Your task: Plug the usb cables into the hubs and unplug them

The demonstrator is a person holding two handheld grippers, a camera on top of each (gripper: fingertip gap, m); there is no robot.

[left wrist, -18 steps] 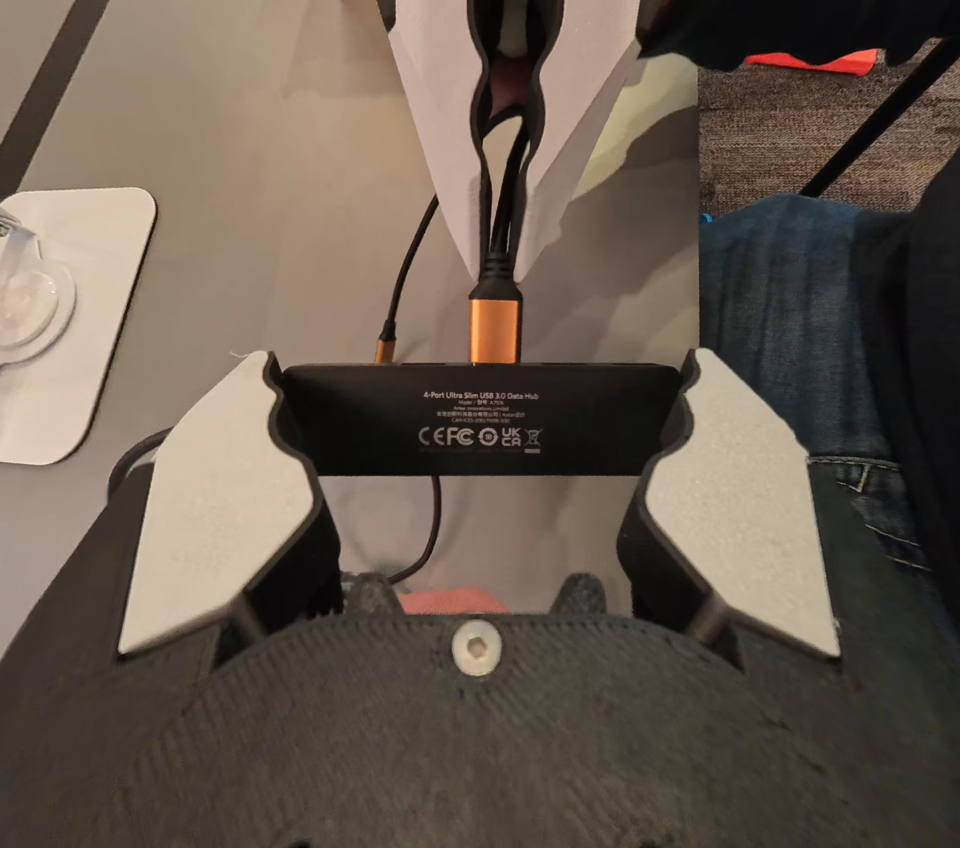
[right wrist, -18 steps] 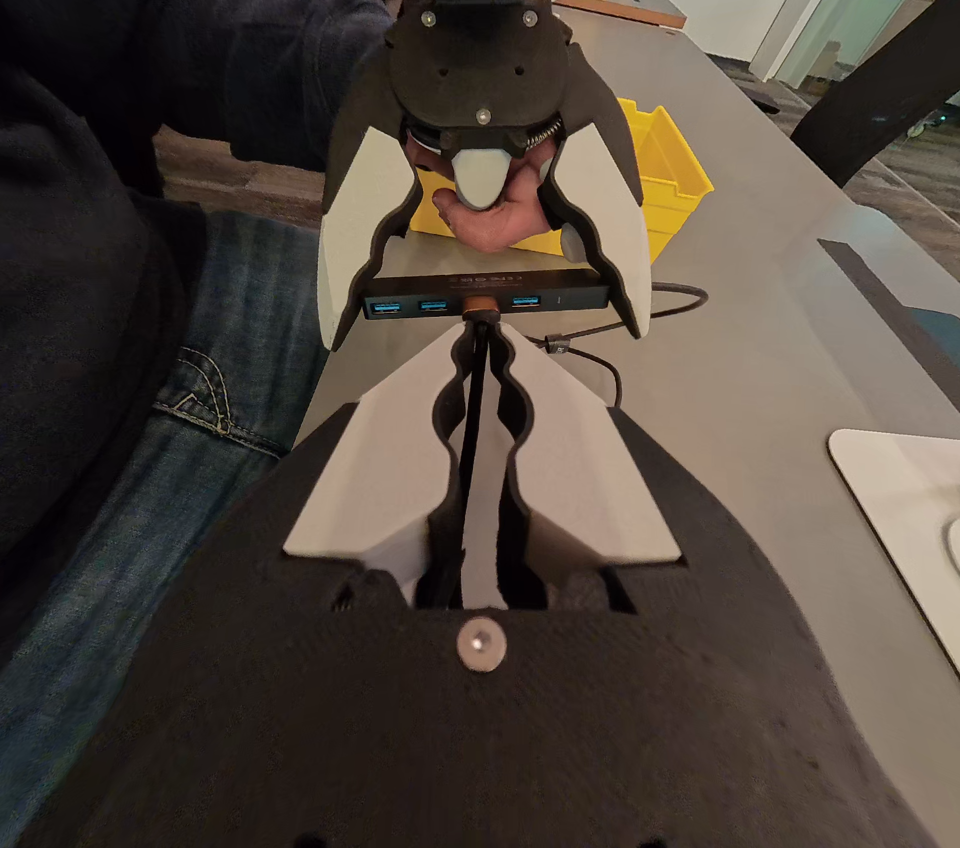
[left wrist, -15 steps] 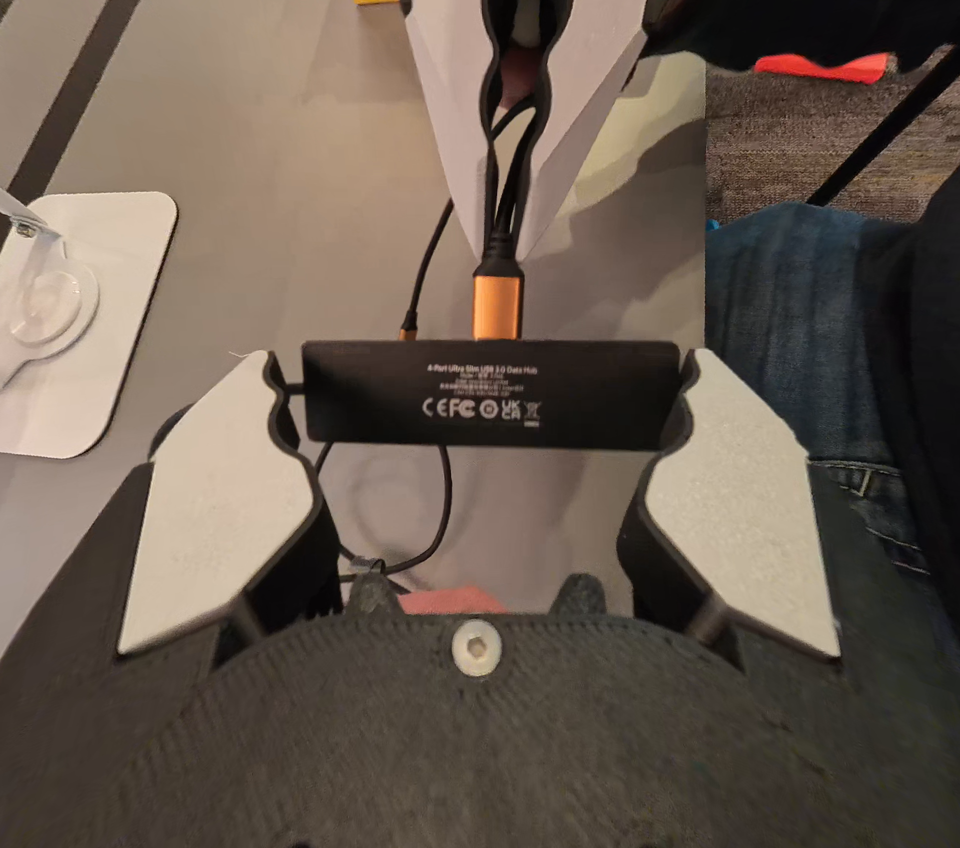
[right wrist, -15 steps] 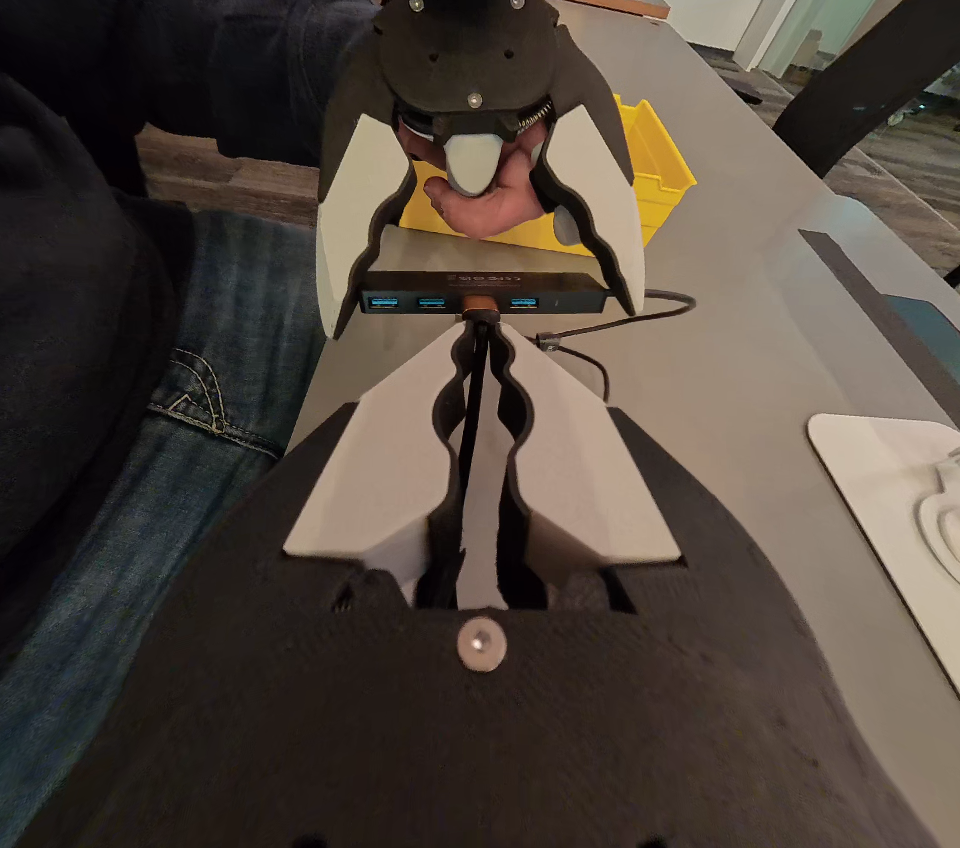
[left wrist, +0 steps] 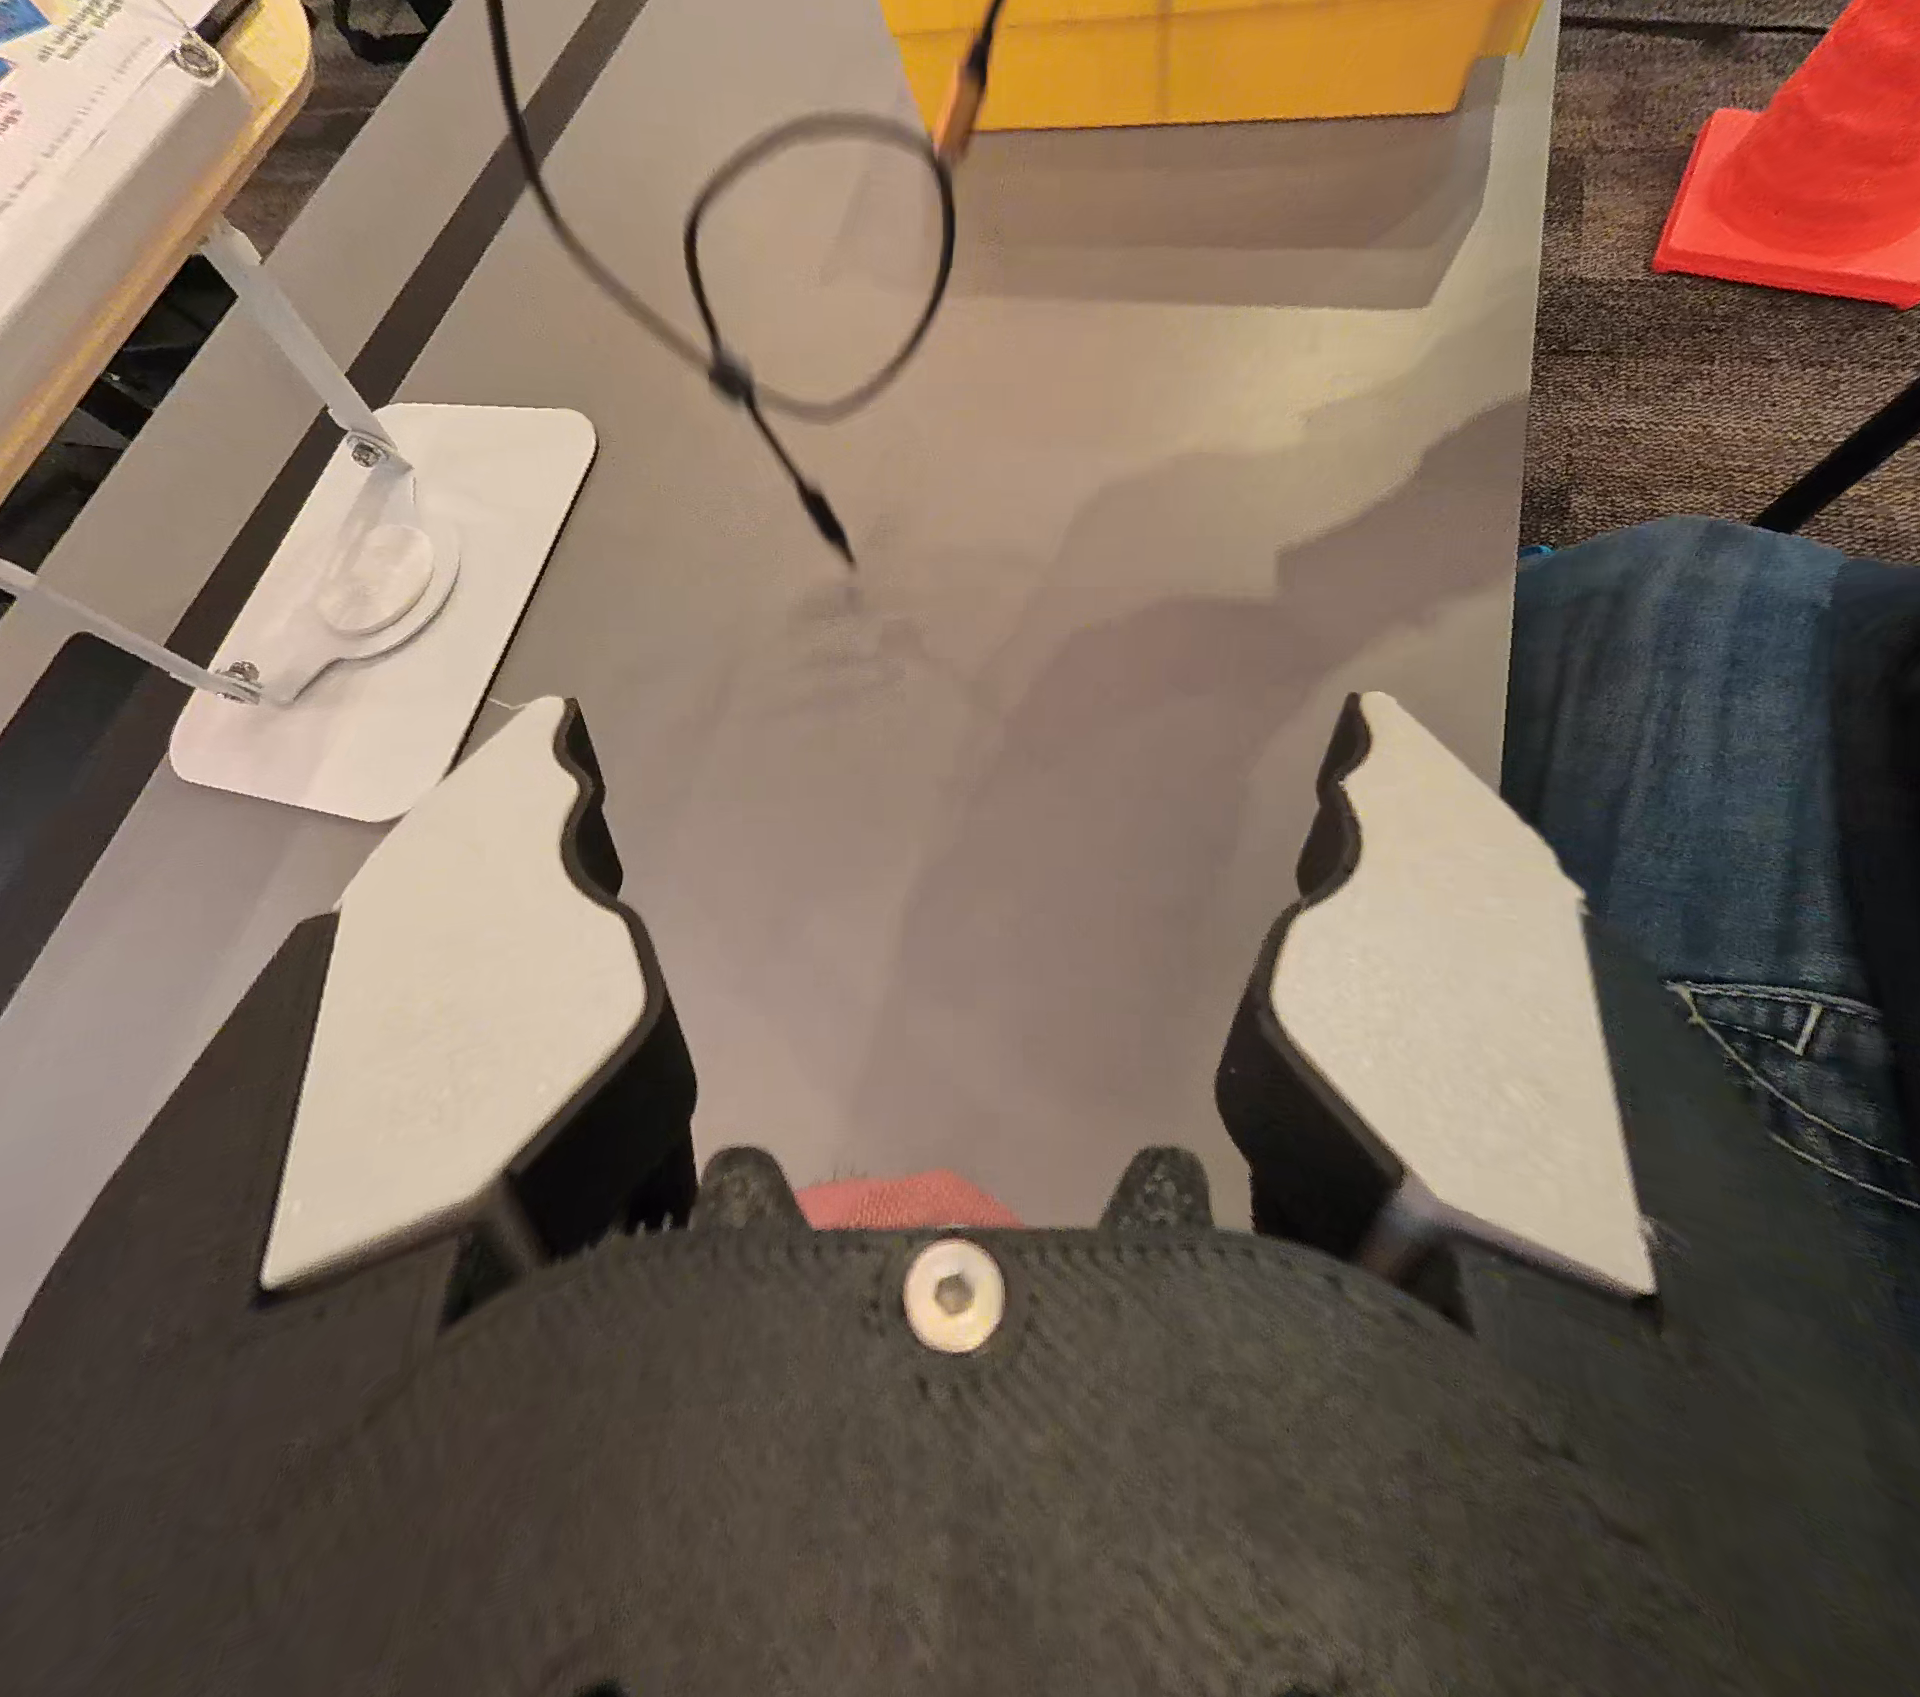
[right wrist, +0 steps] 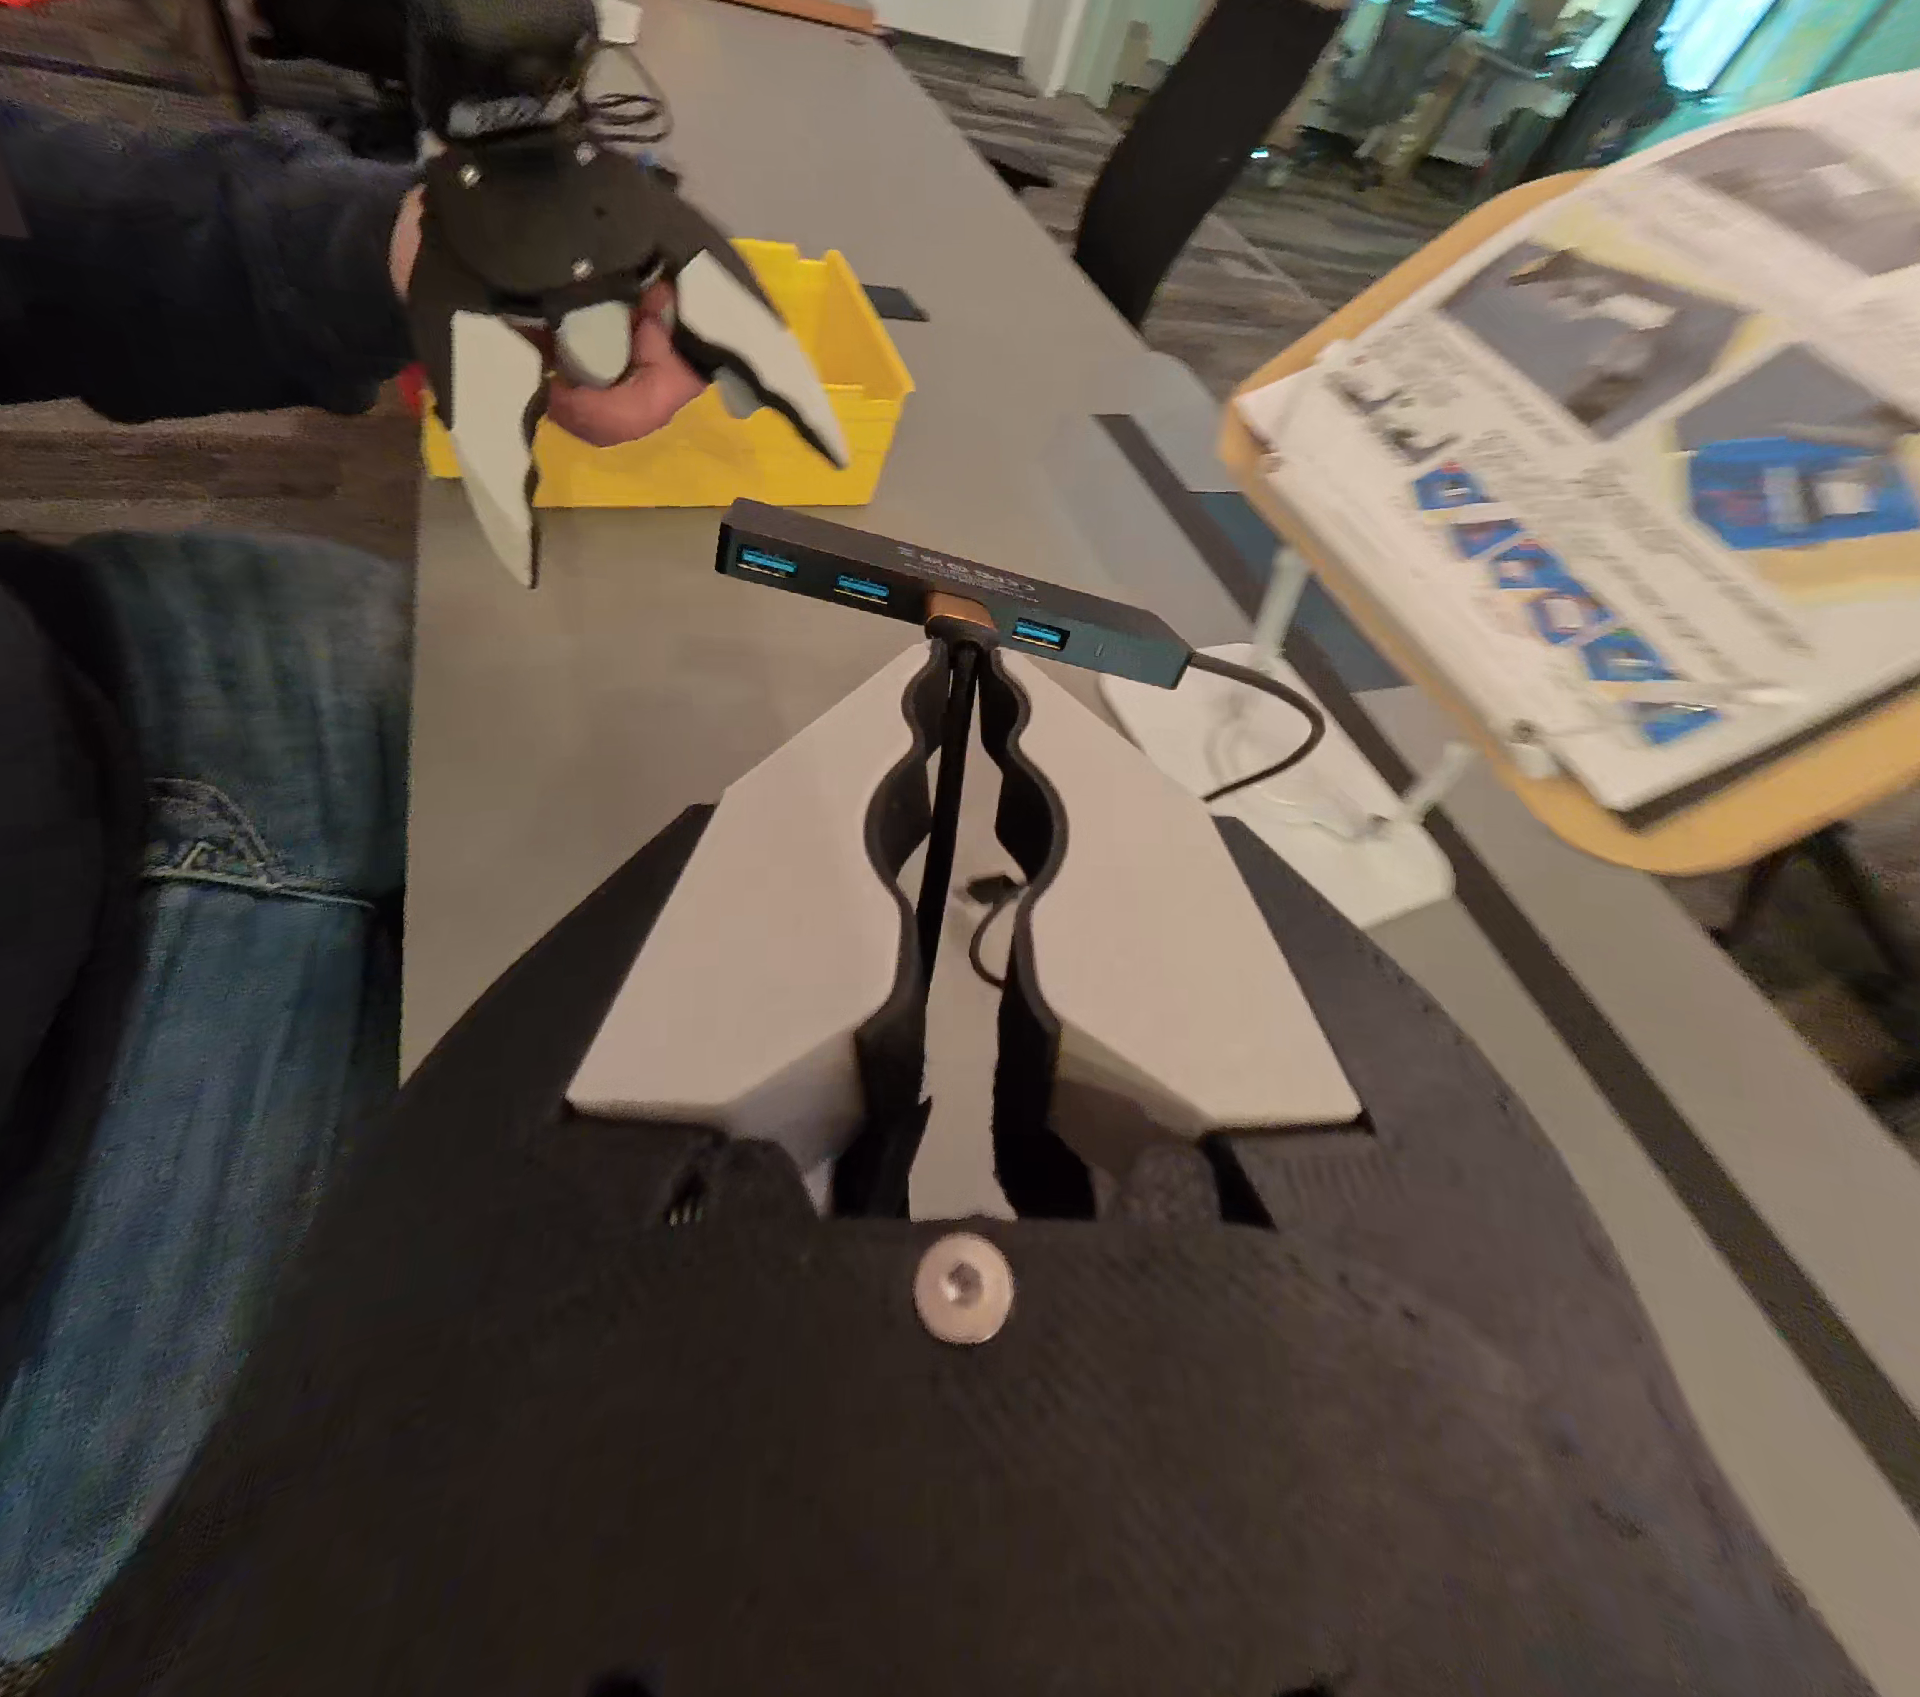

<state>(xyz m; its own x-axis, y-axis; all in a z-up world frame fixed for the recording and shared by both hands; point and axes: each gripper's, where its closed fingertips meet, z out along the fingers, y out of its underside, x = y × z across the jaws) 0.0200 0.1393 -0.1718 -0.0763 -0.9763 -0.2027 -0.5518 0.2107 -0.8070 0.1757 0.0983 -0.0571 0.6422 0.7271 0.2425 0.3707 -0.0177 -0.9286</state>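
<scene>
Hub (right wrist: 951, 598) hangs off cable (right wrist: 948, 800) pinched btwn R fingers (right wrist: 790, 909).

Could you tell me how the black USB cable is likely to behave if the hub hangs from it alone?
The USB cable is thin and curls into a loop in the left wrist view, so it is probably floppy. The hub hangs off its plug beyond the right gripper, untouched by the open left gripper, so it may swing or twist.

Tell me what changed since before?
The left gripper let go of the hub and pulled away, open and empty. The hub now hangs from the plugged cable, lifted by the right gripper, which stayed shut on that cable.
</scene>
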